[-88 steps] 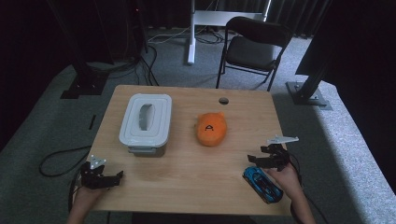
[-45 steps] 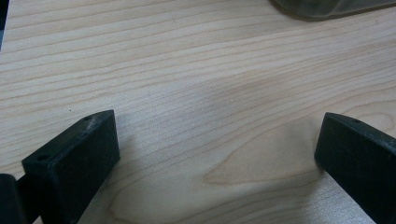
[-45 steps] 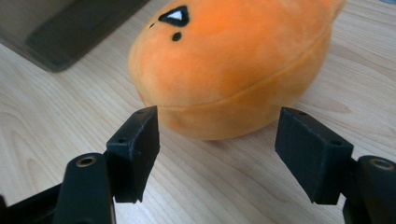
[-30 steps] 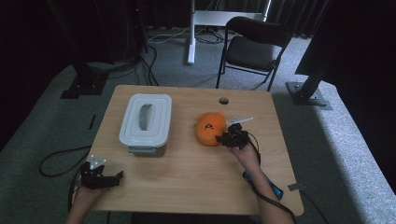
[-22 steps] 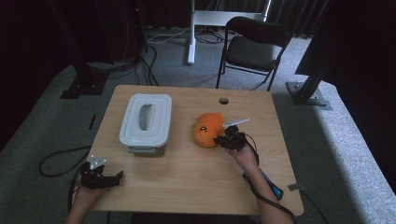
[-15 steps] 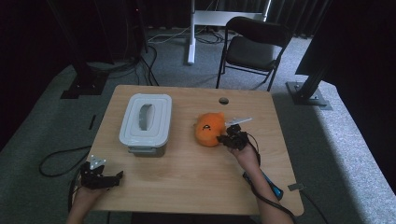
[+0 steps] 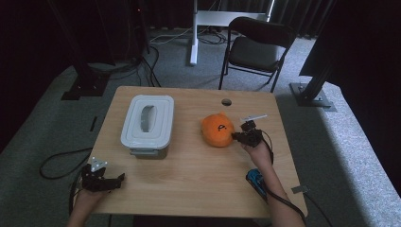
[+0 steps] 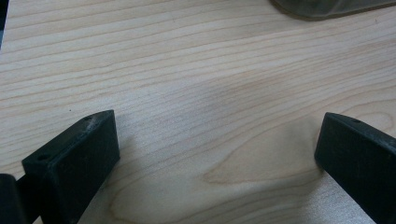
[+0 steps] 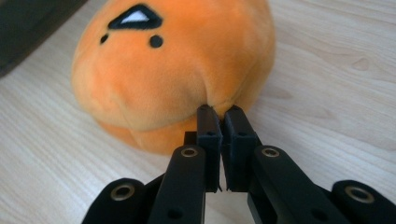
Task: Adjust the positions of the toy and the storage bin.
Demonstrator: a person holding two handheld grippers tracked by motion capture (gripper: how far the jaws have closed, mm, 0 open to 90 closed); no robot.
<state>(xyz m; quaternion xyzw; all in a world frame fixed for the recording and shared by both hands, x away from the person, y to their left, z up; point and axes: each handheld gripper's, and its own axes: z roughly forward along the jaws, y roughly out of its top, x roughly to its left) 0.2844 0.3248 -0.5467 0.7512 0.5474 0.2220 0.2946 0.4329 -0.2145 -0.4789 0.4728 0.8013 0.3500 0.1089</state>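
Note:
An orange plush toy (image 7: 217,130) with a small black face mark lies on the wooden table (image 7: 189,175), right of centre. My right gripper (image 7: 235,137) is at its right side. In the right gripper view the jaws are pressed together, and my right gripper (image 9: 220,112) pinches a fold of the orange plush toy (image 9: 177,70) at its lower edge. My left gripper (image 7: 116,178) rests at the table's front left corner. In the left gripper view my left gripper (image 8: 217,126) stands wide open over bare wood, with nothing between its jaws.
A white lidded container (image 7: 147,124) sits left of centre; its corner (image 8: 327,7) shows in the left gripper view. A blue object (image 7: 255,179) lies near the front right edge beside the right forearm. A round hole (image 7: 226,101) is near the far edge. A chair (image 7: 257,47) stands behind the table.
My right gripper came from the front right by the blue object to the plush toy, and it has since shifted slightly to the right with the toy. The left hand has not moved.

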